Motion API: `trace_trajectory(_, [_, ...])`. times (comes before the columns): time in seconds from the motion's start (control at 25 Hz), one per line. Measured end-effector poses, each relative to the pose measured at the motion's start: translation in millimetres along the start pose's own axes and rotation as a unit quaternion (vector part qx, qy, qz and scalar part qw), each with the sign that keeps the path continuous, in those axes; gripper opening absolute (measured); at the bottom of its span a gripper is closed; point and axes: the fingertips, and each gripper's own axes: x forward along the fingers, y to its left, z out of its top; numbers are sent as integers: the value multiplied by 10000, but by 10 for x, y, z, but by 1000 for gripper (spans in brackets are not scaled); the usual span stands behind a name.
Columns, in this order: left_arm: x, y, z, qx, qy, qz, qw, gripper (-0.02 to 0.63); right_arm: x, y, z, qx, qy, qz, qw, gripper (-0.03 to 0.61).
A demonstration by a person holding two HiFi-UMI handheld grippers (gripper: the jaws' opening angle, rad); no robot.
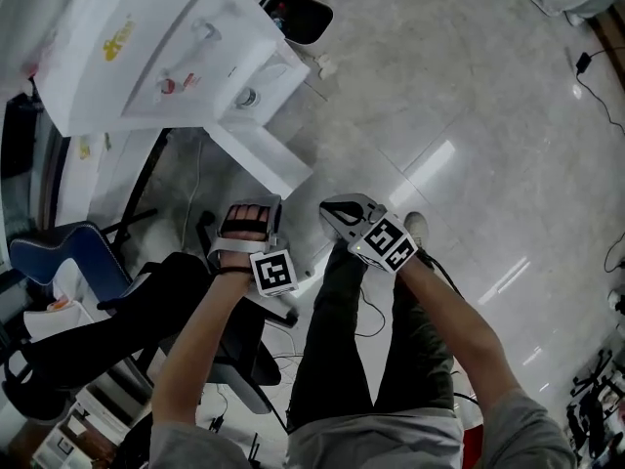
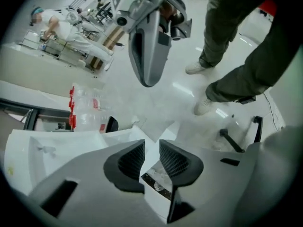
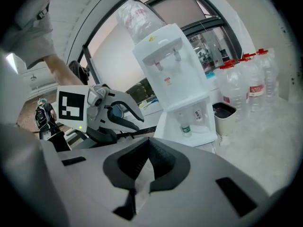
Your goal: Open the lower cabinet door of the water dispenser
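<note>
Several bottles [image 3: 246, 82], a bin [image 3: 223, 115] beside the dispenser [image 3: 175, 70] — left gripper [image 2: 151, 148] parted, right gripper [image 3: 147, 150] clenched, empty

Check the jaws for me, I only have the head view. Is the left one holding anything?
Observer: No. In its own view the left gripper has its jaws apart, with nothing between them.
Operator: And the right?
Observer: The jaws of the right gripper are shut and empty.
Operator: Anything inside the cabinet?
Observer: The right gripper view looks in from the front. A small bottle with a green label stands in the open lower cabinet.
</note>
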Motion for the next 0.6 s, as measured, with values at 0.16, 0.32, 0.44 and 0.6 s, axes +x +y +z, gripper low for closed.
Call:
trace_trajectory(0.16, [-424, 291, 150, -687, -171, 582, 9958, 50, -251, 72, 295, 382, -326, -156, 9986, 11])
trace_trajectory(0.32, [-926, 576, 256, -1636, -243, 977, 9814, 9, -535, 217, 626, 532, -570, -180, 9968, 11])
trace_trajectory(0.44, [-1290, 751, 338, -2611, -358, 1105, 9583, 9, -772, 338, 925, 497, -739, -145, 9959, 11])
trace_trajectory(0.6, [-1805, 959, 489, -3903, -629, 1200, 9107, 8, -1133, 525, 1330, 459, -956, -89, 9943, 11])
